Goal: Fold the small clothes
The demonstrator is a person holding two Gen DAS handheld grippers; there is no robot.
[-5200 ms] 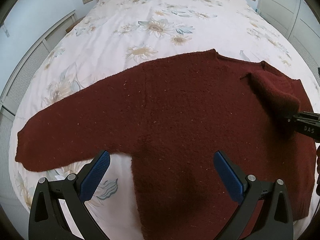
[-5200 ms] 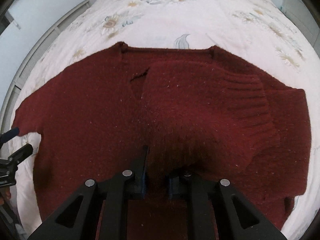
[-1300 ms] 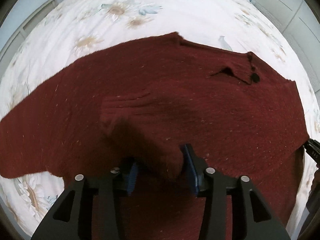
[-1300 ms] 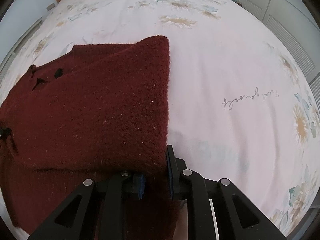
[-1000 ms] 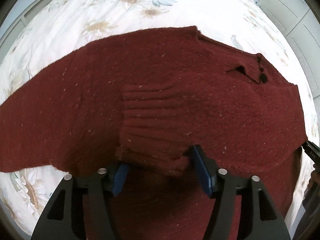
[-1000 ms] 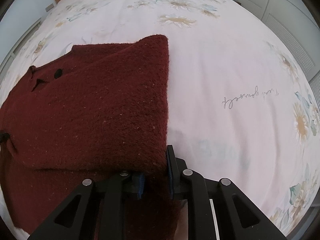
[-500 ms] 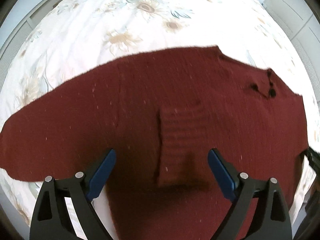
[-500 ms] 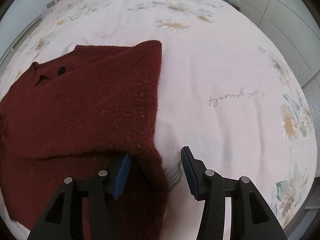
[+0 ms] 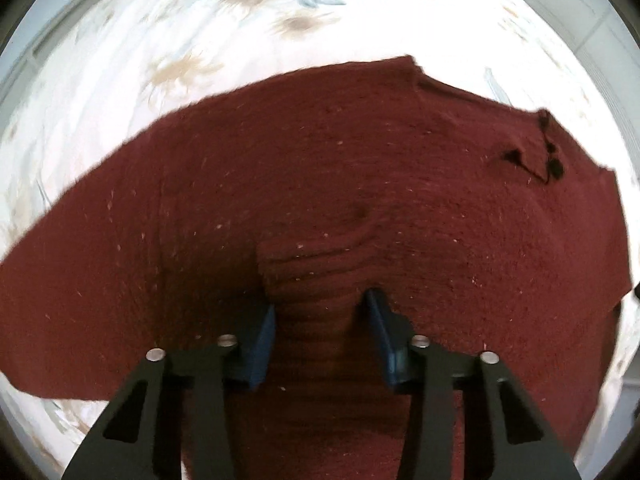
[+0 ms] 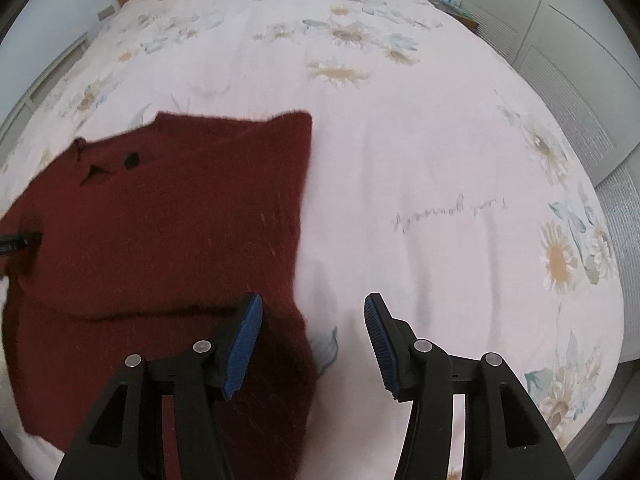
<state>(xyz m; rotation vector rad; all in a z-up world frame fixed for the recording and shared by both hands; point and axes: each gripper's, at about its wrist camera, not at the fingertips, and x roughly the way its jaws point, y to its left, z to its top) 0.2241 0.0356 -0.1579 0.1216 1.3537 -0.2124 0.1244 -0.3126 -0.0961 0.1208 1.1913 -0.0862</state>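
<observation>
1. While the ribbed cuff (image 9: pixel 316 280) is bracketed between the blue pads of the left gripper (image 9: pixel 320 320), a firm pinch cannot be told; the jaws stand partly closed around it.
2. Nearby, the right gripper (image 10: pixel 312 332) is held with jaws spread, empty, over the sweater's right edge.
3. The maroon knit sweater (image 9: pixel 320 184) is judged soft, thick and limp, best taken at cuffs or hems.
4. It is spread on the floral bedspread (image 10: pixel 400 100), one sleeve folded inward, dark buttons (image 10: pixel 131 160) seen by the collar.

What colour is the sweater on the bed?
Dark red sweater, clearest in the left wrist view.
</observation>
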